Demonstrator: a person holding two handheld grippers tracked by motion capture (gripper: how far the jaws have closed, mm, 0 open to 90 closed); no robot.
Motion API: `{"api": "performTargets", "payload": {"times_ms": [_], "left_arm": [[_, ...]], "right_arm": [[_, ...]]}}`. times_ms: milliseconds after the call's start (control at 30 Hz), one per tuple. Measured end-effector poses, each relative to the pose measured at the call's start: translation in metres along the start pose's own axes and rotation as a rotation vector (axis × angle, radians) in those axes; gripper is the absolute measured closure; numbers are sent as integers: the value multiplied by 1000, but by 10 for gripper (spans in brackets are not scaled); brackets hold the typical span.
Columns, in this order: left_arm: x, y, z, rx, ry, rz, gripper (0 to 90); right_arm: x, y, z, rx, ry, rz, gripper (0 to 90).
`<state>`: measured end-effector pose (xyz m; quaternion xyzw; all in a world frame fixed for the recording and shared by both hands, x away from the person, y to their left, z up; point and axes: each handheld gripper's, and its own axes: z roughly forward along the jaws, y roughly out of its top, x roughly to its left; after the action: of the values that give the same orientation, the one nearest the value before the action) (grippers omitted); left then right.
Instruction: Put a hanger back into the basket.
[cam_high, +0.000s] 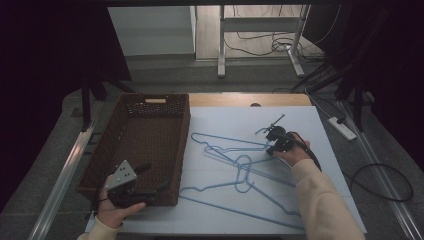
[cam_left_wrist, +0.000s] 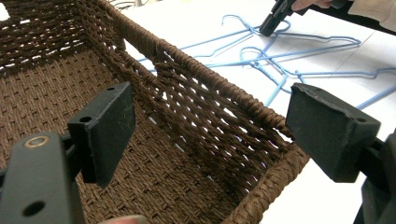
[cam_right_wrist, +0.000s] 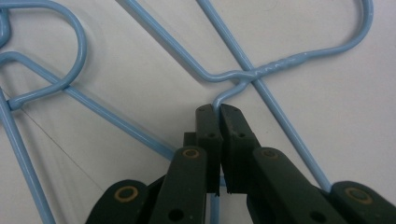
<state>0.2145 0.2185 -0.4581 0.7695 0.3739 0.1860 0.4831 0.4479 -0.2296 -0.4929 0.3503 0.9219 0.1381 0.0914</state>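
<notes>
Blue wire hangers lie tangled on a white sheet, right of a brown woven basket. My right gripper points down at the far hanger and is shut on its wire. In the right gripper view the wire just below the hanger's twisted neck runs in between the pressed pads of this gripper. My left gripper is open at the basket's near right corner. In the left gripper view its pads straddle the basket's wall, one inside, one outside, touching nothing.
The basket holds nothing that I can see. A wooden table edge shows beyond the sheet. On the floor at the right lie a power strip and cables. A metal table frame stands at the back.
</notes>
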Motion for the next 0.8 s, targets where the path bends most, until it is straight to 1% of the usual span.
{"api": "performTargets", "payload": {"times_ms": [133,200,233,367,500,633,667,733,800], "left_arm": [[-1,0,-1,-2,1,0,169],[-1,1,-1,-4,2,2,169],[-1,1,-1,-5,2,2,169],[-1,2,-2,-8,2,2,170],[-3,3,-1,-8,-1,5,171],[-5,6,-3,-14,3,11,171],[-5,6,-3,-14,3,11,171],[-6,8,-4,-14,4,17,171],[-7,9,-4,-16,5,20,171]], "right_arm": [[4,0,-3,-11,-30,-11,873],[6,0,-8,-44,-43,-12,873],[7,0,-12,-73,-47,-17,873],[13,-2,-25,-134,-68,-41,874],[16,-6,-39,-204,-67,-56,875],[19,-11,-52,-257,-69,-69,875],[19,-11,-52,-257,-69,-69,875],[21,-16,-60,-289,-64,-74,876],[22,-20,-67,-312,-73,-77,876]]}}
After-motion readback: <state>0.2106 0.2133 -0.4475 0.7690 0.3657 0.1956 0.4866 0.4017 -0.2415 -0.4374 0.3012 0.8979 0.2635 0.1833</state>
